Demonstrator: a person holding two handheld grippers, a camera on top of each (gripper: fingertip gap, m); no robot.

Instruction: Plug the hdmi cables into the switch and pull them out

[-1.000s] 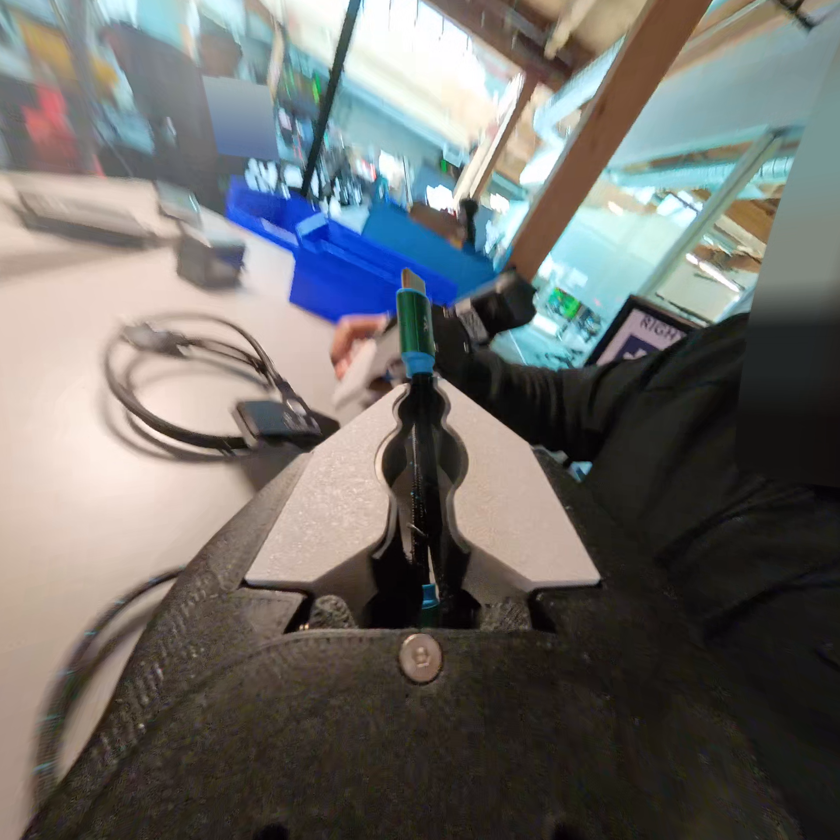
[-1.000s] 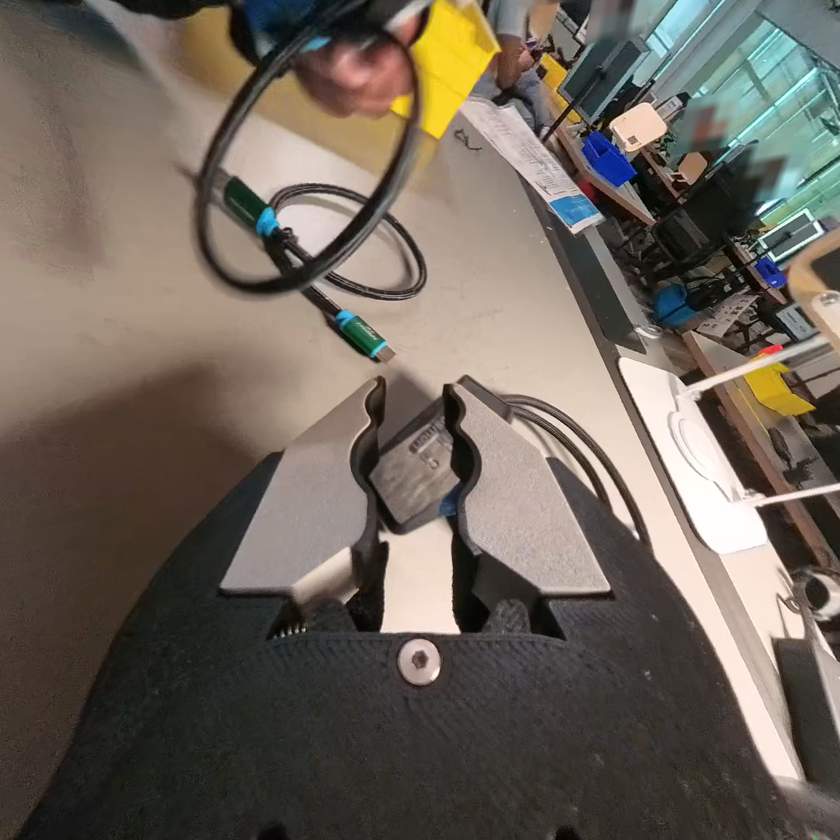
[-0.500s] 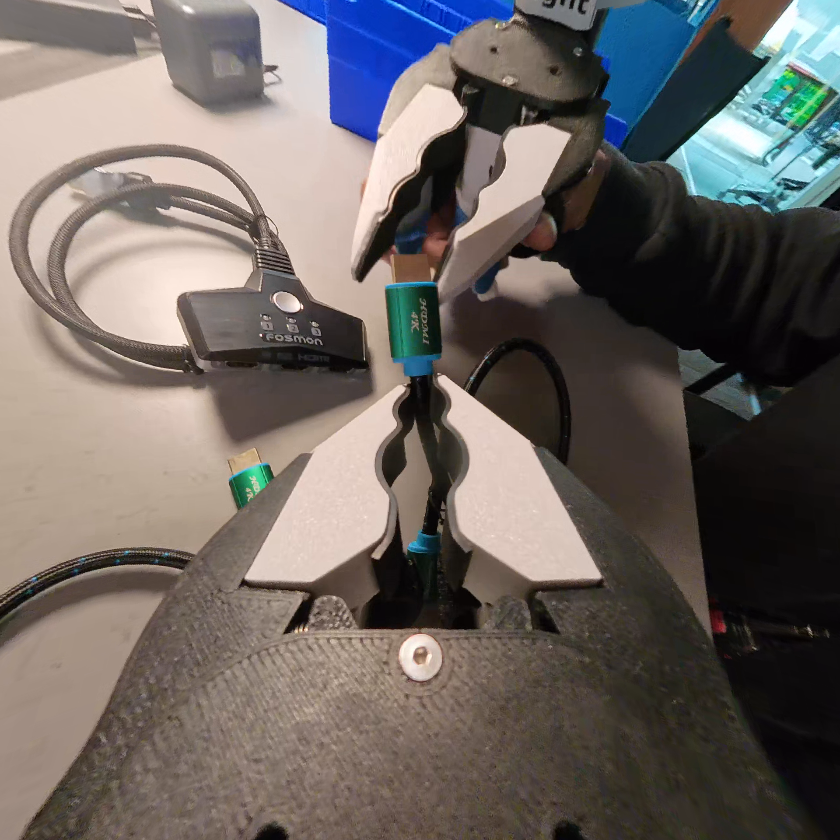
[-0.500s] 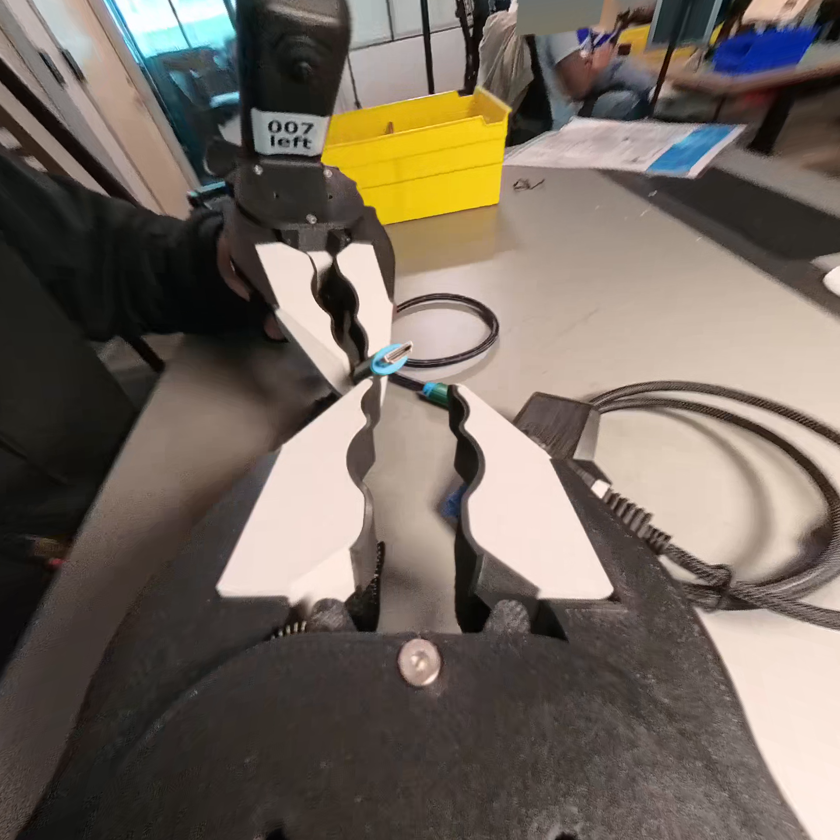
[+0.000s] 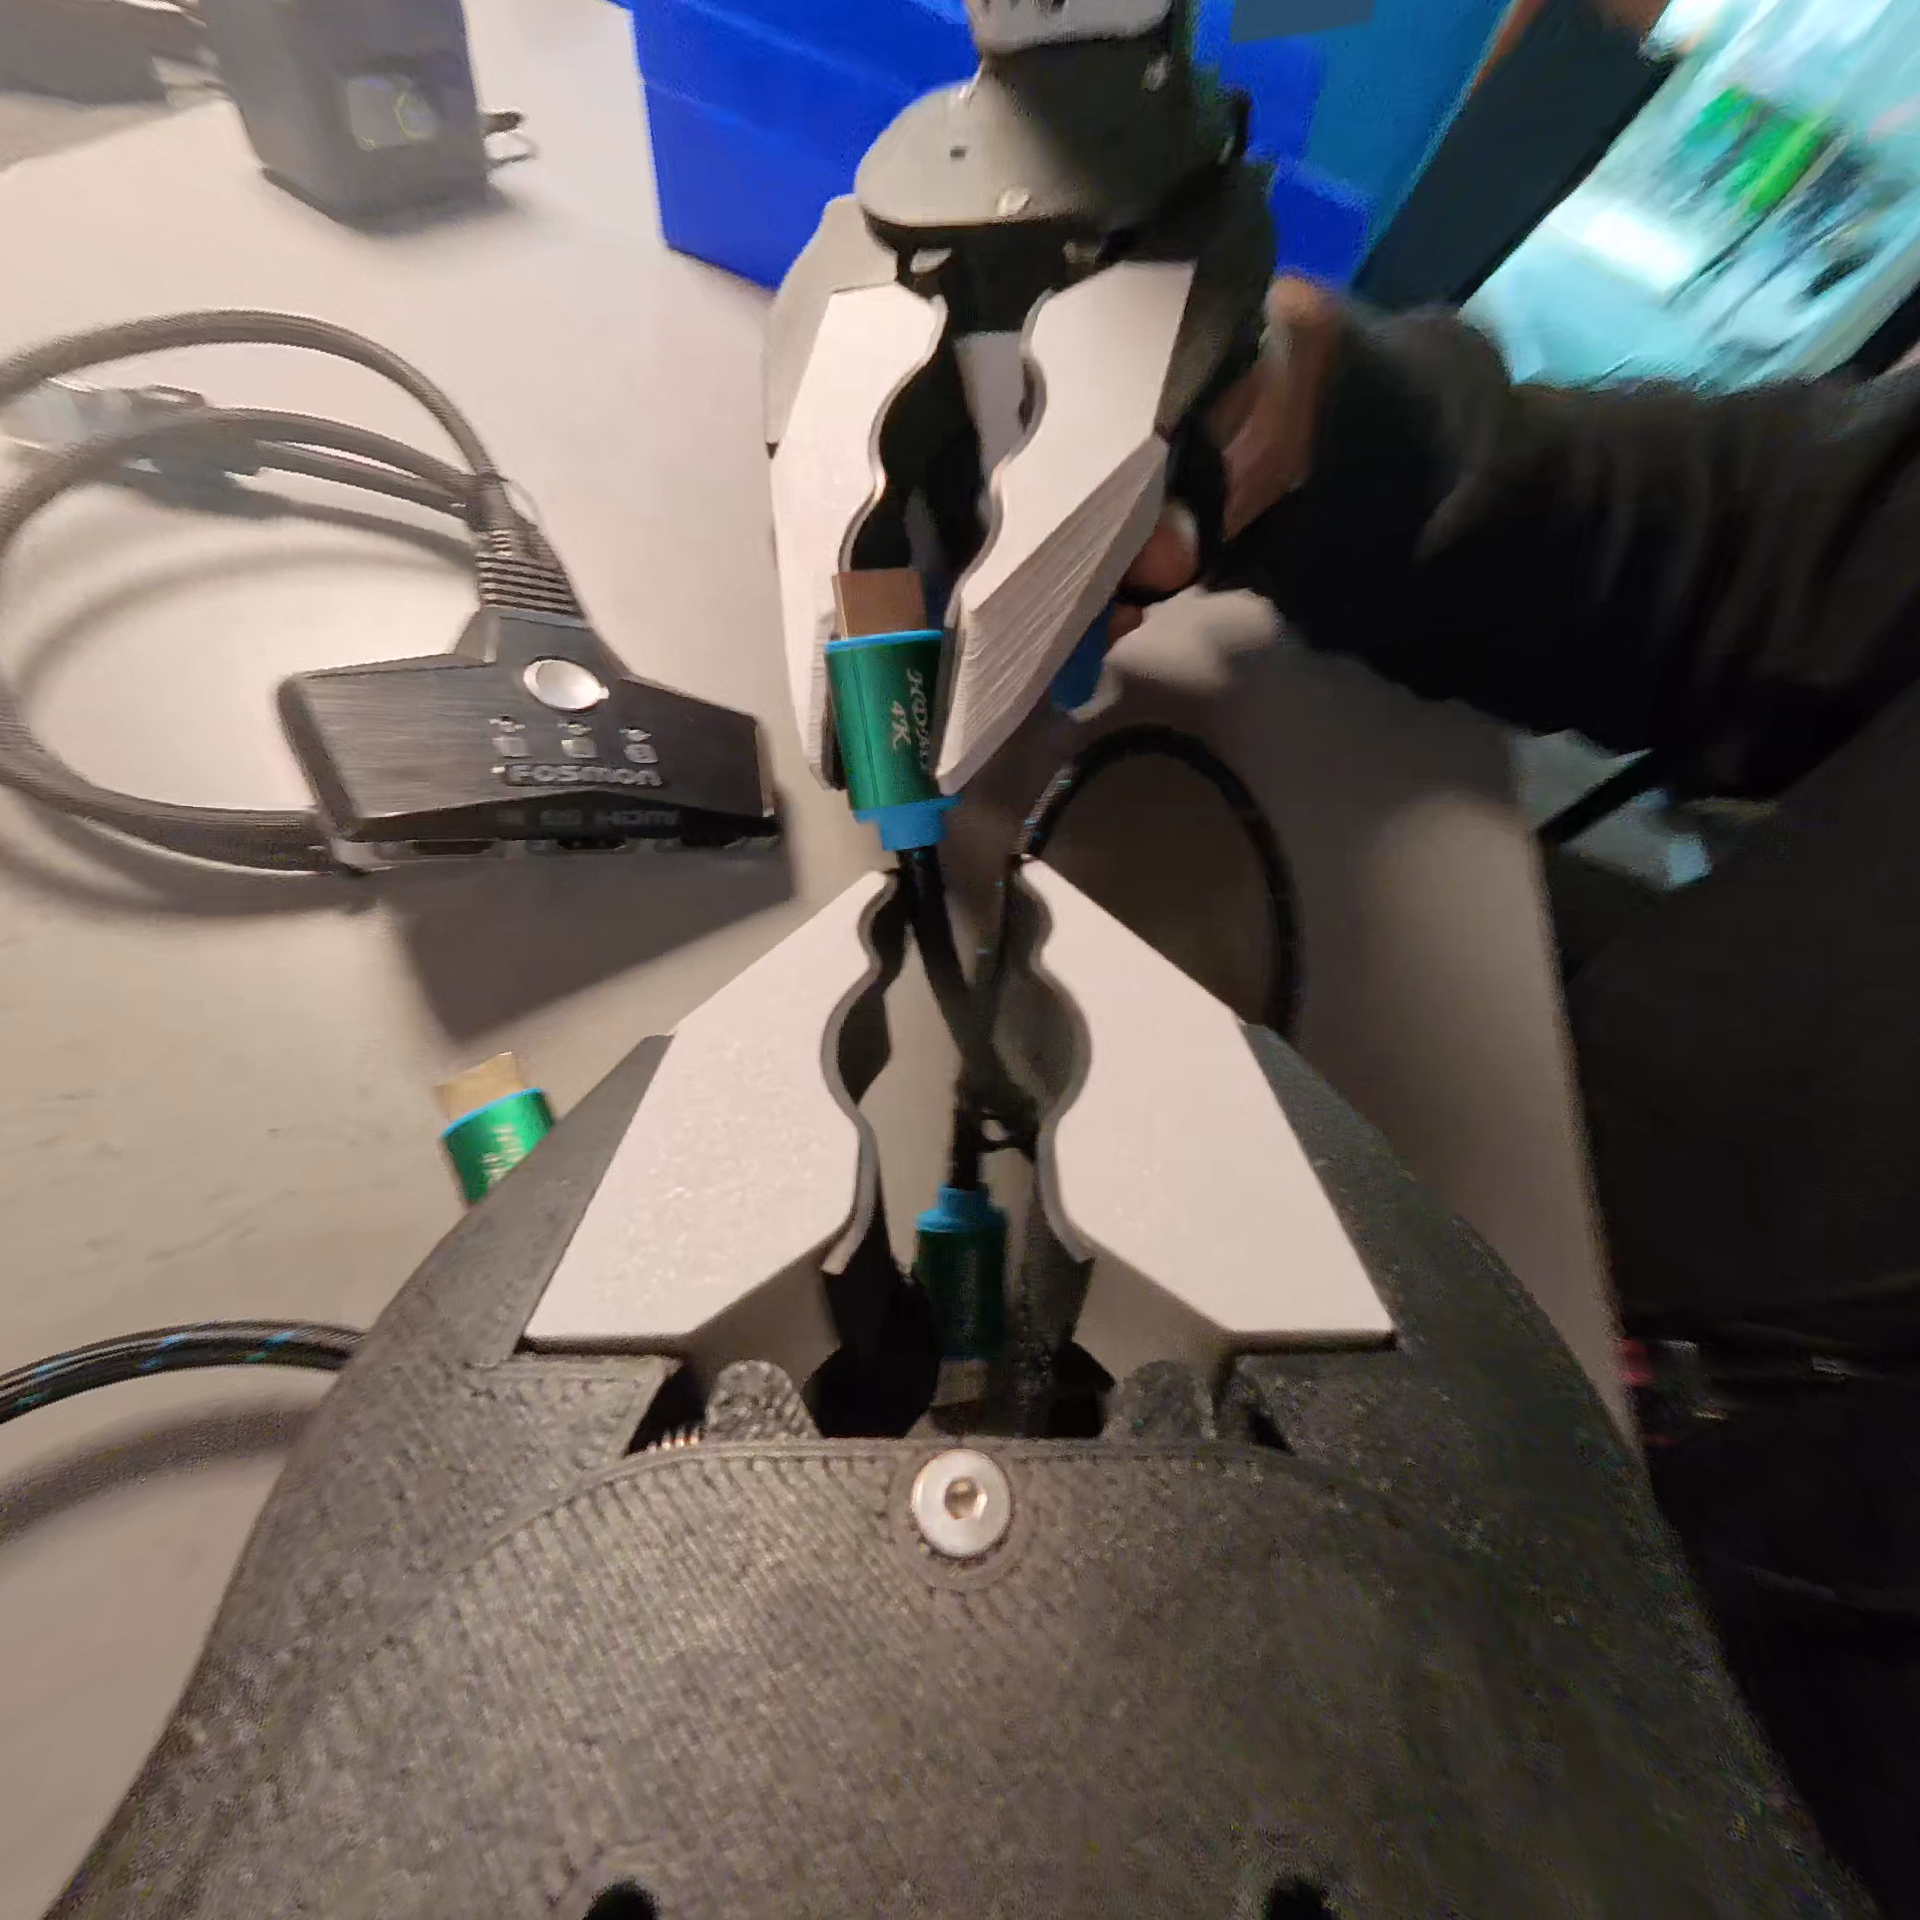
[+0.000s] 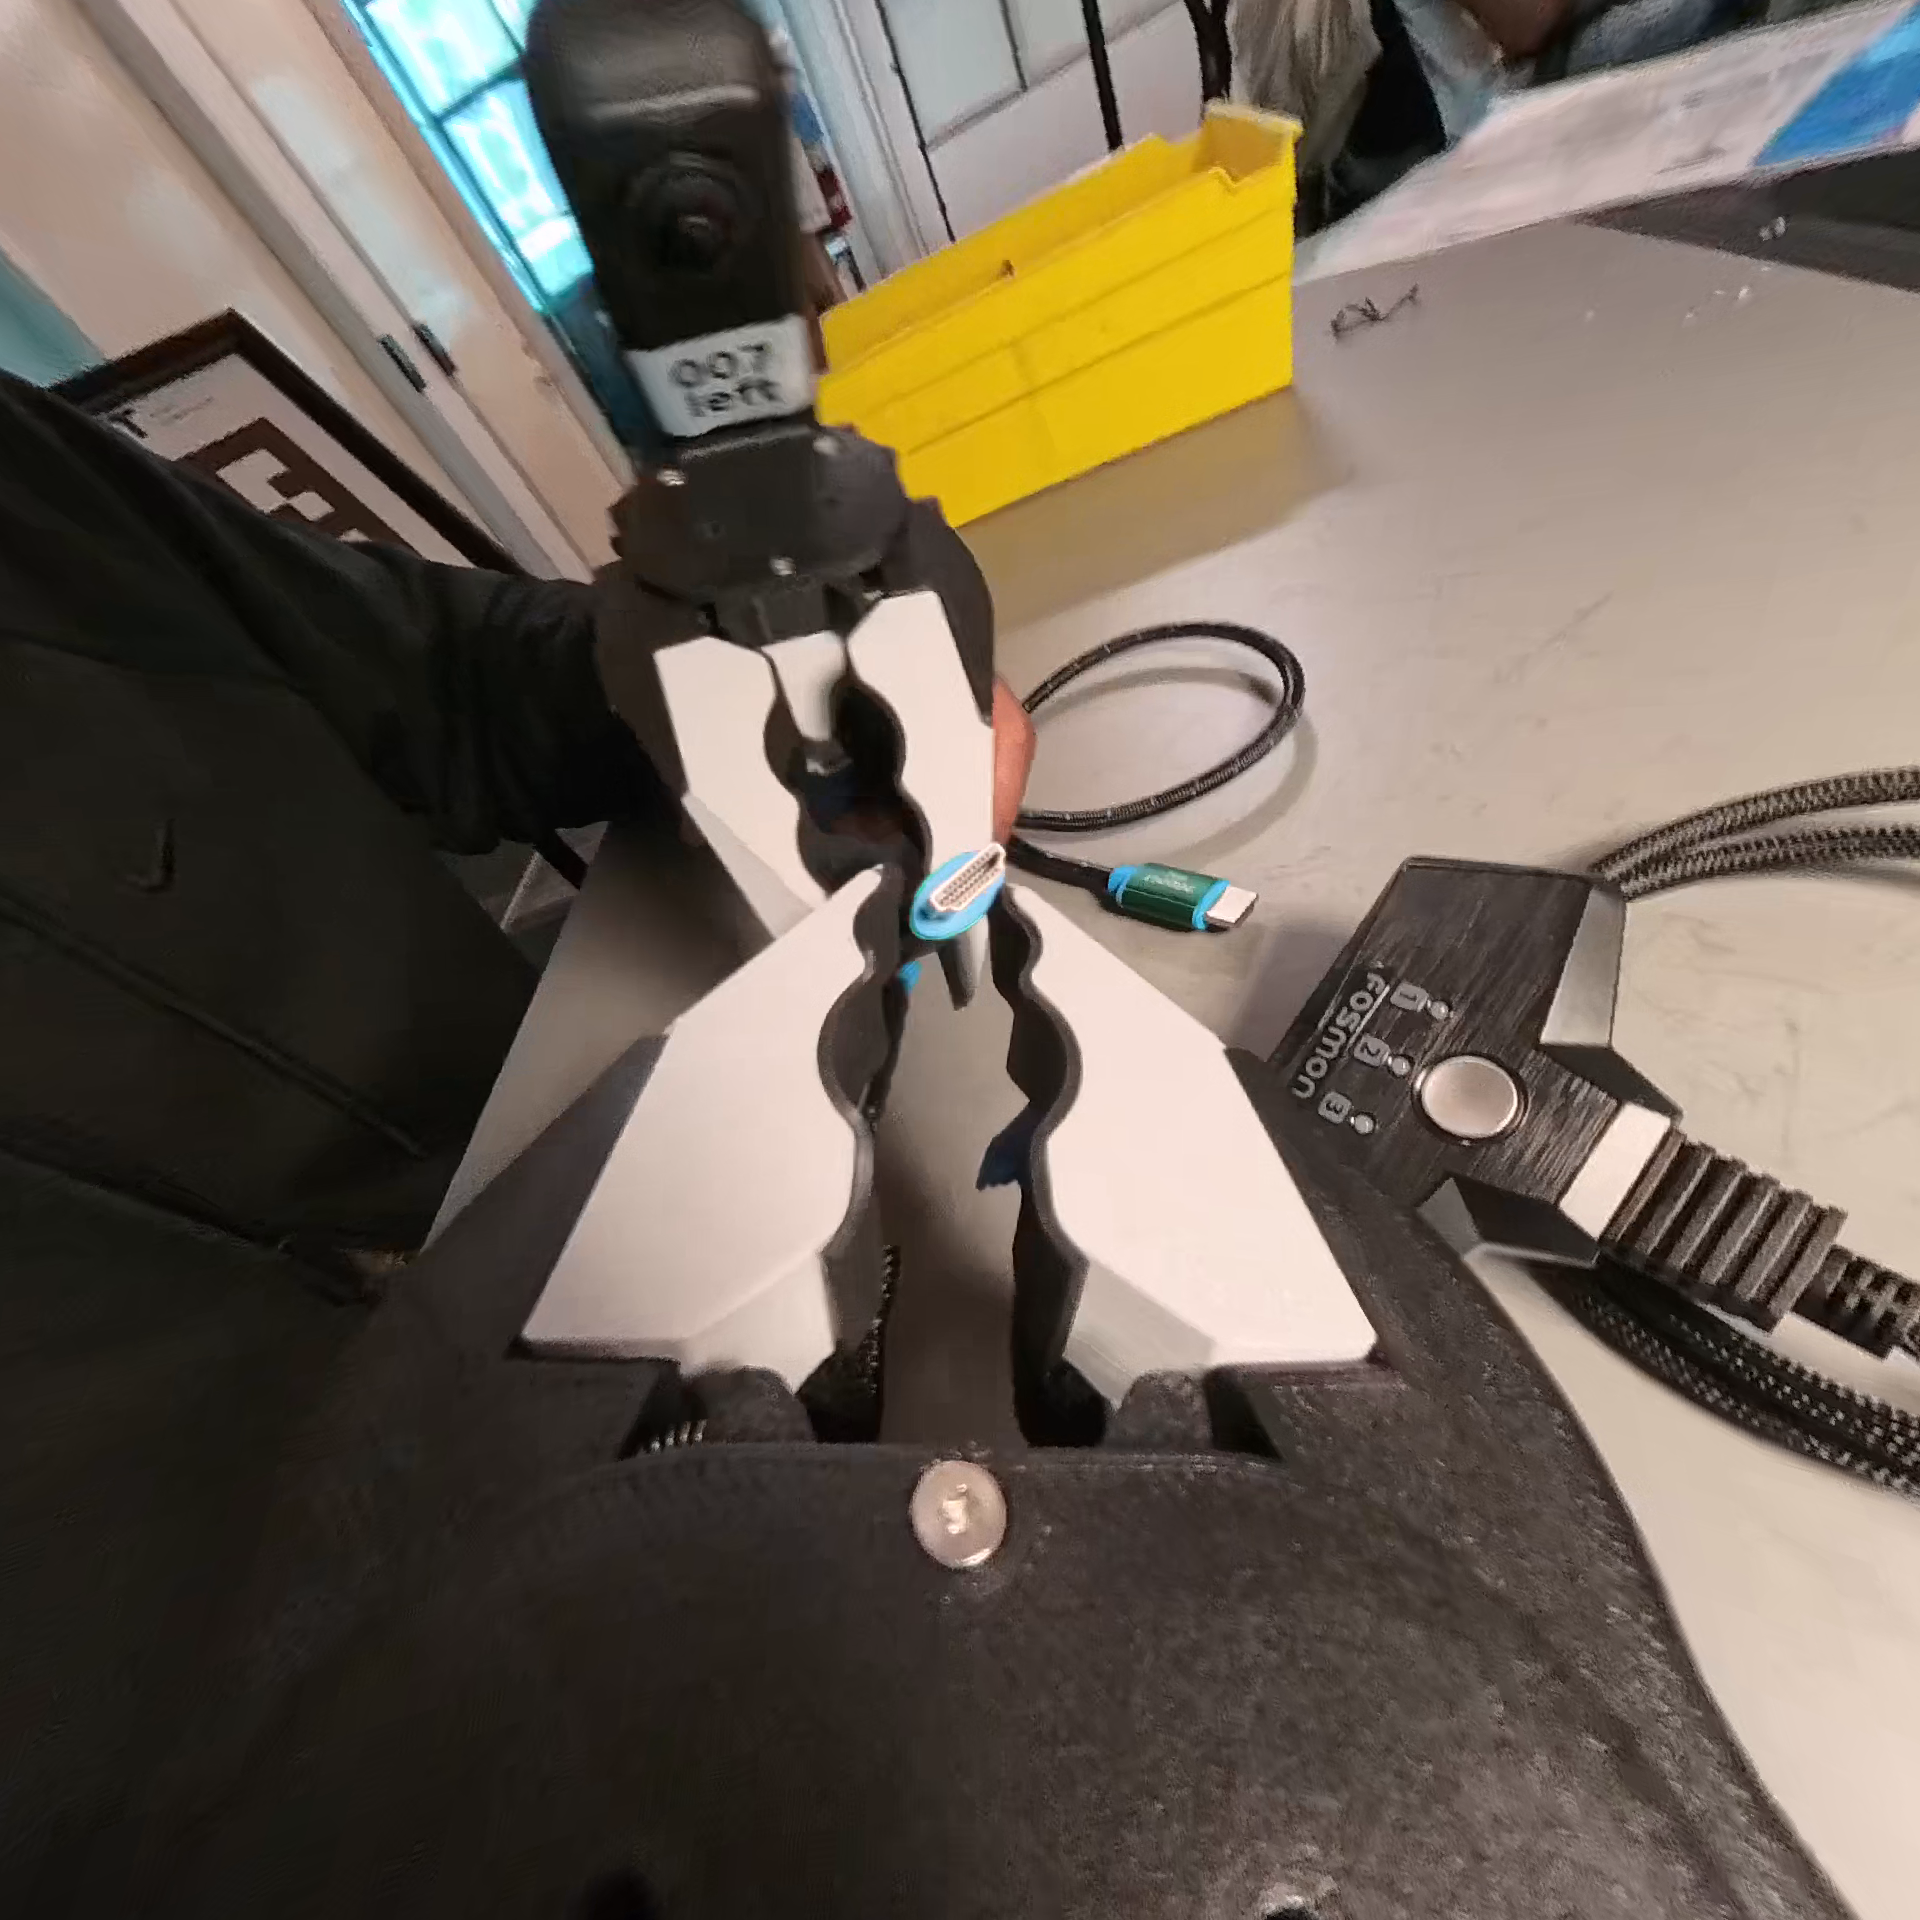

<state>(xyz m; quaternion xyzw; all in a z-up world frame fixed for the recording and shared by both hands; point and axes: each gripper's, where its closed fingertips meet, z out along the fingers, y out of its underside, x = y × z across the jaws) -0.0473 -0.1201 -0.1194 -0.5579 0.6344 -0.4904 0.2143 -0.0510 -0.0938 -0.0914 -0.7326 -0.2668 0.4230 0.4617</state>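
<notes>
My left gripper (image 5: 954, 875) is shut on a black hdmi cable (image 5: 925, 935) doubled between its fingers. The cable's green plug (image 5: 888, 717) sticks up past the tips, and another green plug (image 5: 961, 1288) hangs at the back of the jaws. My right gripper (image 6: 945, 894) faces the left one tip to tip and is shut on that raised plug (image 6: 956, 883); it also shows in the left wrist view (image 5: 883, 774). The black switch (image 5: 520, 748) lies on the table to the left, empty ports toward me; in the right wrist view it (image 6: 1455, 1039) lies to the right.
A second green plug (image 5: 494, 1138) lies on the grey table (image 5: 156, 1039); with its cable loop it shows in the right wrist view (image 6: 1174, 894). The switch's braided leads (image 6: 1714, 1351) curl away. Blue bins (image 5: 748, 135), a grey box (image 5: 364, 104) and a yellow bin (image 6: 1070, 343) stand behind. The black switch (image 5: 520, 748) is about 8 cm from my right fingertips. Look for it in the right wrist view (image 6: 1406, 1003) too.
My right gripper has moved from the switch to the raised plug and closed on it. My left gripper swung down toward the table, and its fingers now stand slightly wider around the doubled cable.
</notes>
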